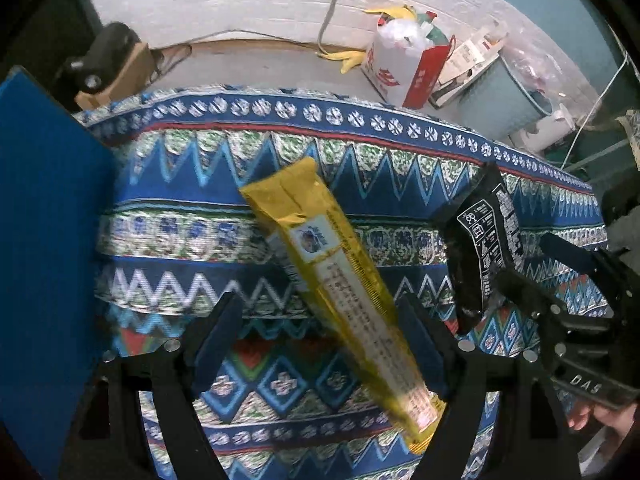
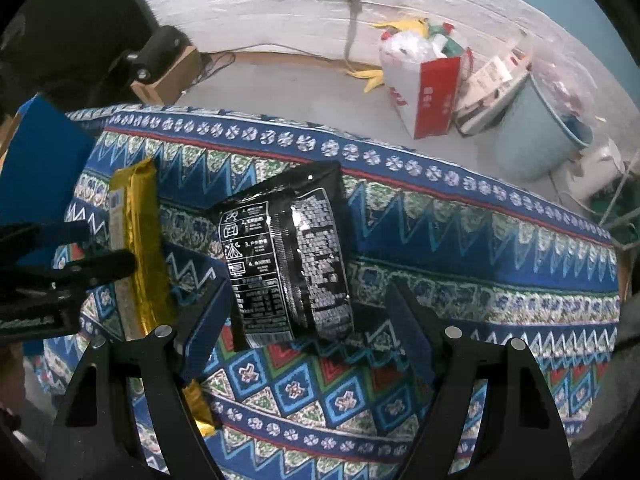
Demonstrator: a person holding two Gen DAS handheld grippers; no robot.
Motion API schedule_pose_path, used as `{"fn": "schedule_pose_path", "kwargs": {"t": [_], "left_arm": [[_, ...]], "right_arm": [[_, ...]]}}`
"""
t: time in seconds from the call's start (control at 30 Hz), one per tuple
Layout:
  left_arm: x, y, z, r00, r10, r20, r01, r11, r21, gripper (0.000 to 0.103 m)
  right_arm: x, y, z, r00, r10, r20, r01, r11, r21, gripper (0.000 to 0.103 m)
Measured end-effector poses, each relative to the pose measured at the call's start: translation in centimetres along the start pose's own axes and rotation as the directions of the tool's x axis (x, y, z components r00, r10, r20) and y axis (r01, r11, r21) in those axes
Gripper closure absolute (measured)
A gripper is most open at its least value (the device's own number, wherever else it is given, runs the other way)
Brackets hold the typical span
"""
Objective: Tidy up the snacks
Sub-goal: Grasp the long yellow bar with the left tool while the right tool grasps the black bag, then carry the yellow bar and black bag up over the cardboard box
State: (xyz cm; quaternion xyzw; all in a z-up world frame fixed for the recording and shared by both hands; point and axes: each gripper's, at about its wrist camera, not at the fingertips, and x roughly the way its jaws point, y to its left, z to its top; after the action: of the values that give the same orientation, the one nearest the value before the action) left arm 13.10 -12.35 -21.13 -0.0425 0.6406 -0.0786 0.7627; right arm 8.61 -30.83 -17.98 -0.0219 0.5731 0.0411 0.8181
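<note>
A long yellow snack packet [image 1: 340, 280] lies on the patterned tablecloth [image 1: 224, 240], running between the fingers of my left gripper [image 1: 320, 344], whose jaws are wide apart. The packet also shows in the right wrist view [image 2: 140, 248]. A black snack pouch [image 2: 292, 264] lies on the cloth between the spread fingers of my right gripper [image 2: 308, 320], which is open. The pouch shows at the right in the left wrist view [image 1: 484, 248], with the right gripper's fingers around it.
A blue board [image 1: 44, 248] stands at the table's left edge. Beyond the far edge, on the floor, are a red and white bag [image 2: 424, 84], a light blue bucket [image 2: 532, 136], banana peels [image 1: 348, 58] and a cardboard box [image 2: 168, 76].
</note>
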Motion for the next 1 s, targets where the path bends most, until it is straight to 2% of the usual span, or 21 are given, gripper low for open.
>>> {"fn": "schedule_pose_path", "kwargs": {"t": [0.1, 0.23, 0.27, 0.3, 0.33, 0.43, 0.5, 0.57, 0.63, 0.73, 0.83, 0.9, 0.93, 1.0], "left_arm": [[0.5, -0.2, 0.1, 1.000, -0.004, -0.009, 0.004, 1.000, -0.002, 0.018], [0.6, -0.8, 0.0, 1.000, 0.002, -0.001, -0.002, 0.999, 0.043, 0.020], [0.5, -0.9, 0.0, 1.000, -0.006, 0.007, 0.006, 0.999, 0.052, 0.029], [0.5, -0.8, -0.1, 0.999, -0.036, 0.008, 0.036, 0.998, 0.056, 0.045], [0.5, -0.8, -0.2, 0.998, -0.060, -0.004, 0.060, 0.997, 0.055, 0.048], [0.2, -0.8, -0.4, 0.998, -0.067, -0.005, 0.067, 0.995, 0.079, 0.055], [-0.3, -0.8, -0.5, 0.999, -0.054, 0.000, 0.054, 0.992, 0.115, 0.063], [-0.6, -0.8, -0.4, 0.999, -0.034, -0.004, 0.035, 0.987, 0.158, 0.065], [-0.9, -0.9, -0.2, 1.000, -0.015, -0.004, 0.015, 0.982, 0.186, 0.065], [-0.8, -0.4, 0.0, 1.000, -0.017, -0.007, 0.018, 0.987, 0.161, 0.061], [0.0, 0.1, -0.3, 1.000, -0.008, -0.027, 0.011, 0.993, 0.119, 0.042], [-0.1, 0.0, -0.7, 1.000, -0.027, -0.006, 0.027, 0.994, 0.107, 0.031], [0.0, -0.1, -0.8, 1.000, -0.028, -0.006, 0.028, 0.994, 0.105, 0.031], [-0.1, -0.3, -1.2, 1.000, -0.017, 0.008, 0.016, 0.993, 0.114, 0.031]], "right_arm": [[0.4, 0.0, -0.1, 1.000, -0.002, 0.013, 0.002, 1.000, -0.014, 0.025], [0.9, 0.1, 0.0, 1.000, 0.012, 0.009, -0.012, 1.000, -0.011, 0.025], [1.1, 0.2, 0.1, 1.000, 0.011, 0.007, -0.011, 1.000, -0.014, 0.025], [1.3, 0.4, 0.1, 1.000, 0.009, 0.004, -0.009, 1.000, -0.018, 0.025], [1.4, 0.5, 0.2, 1.000, 0.005, 0.002, -0.005, 1.000, -0.024, 0.025], [1.9, 1.1, 0.3, 1.000, -0.002, -0.006, 0.002, 0.999, -0.040, 0.024], [2.2, 1.3, 0.3, 1.000, -0.005, -0.012, 0.004, 0.999, -0.048, 0.024], [2.7, 1.6, 0.3, 1.000, -0.015, -0.022, 0.014, 0.998, -0.057, 0.024], [3.1, 1.7, 0.3, 0.999, -0.024, -0.027, 0.022, 0.998, -0.063, 0.024], [3.5, 1.9, 0.4, 0.999, -0.034, -0.024, 0.032, 0.997, -0.069, 0.024], [3.7, 2.3, 0.3, 0.998, -0.054, -0.020, 0.052, 0.995, -0.081, 0.024], [3.7, 2.7, 0.2, 0.998, -0.058, -0.020, 0.056, 0.994, -0.093, 0.025], [3.7, 2.8, 0.0, 0.998, -0.066, -0.018, 0.064, 0.993, -0.101, 0.027], [3.3, 3.2, -0.4, 0.997, -0.072, -0.006, 0.071, 0.990, -0.120, 0.041]]}}
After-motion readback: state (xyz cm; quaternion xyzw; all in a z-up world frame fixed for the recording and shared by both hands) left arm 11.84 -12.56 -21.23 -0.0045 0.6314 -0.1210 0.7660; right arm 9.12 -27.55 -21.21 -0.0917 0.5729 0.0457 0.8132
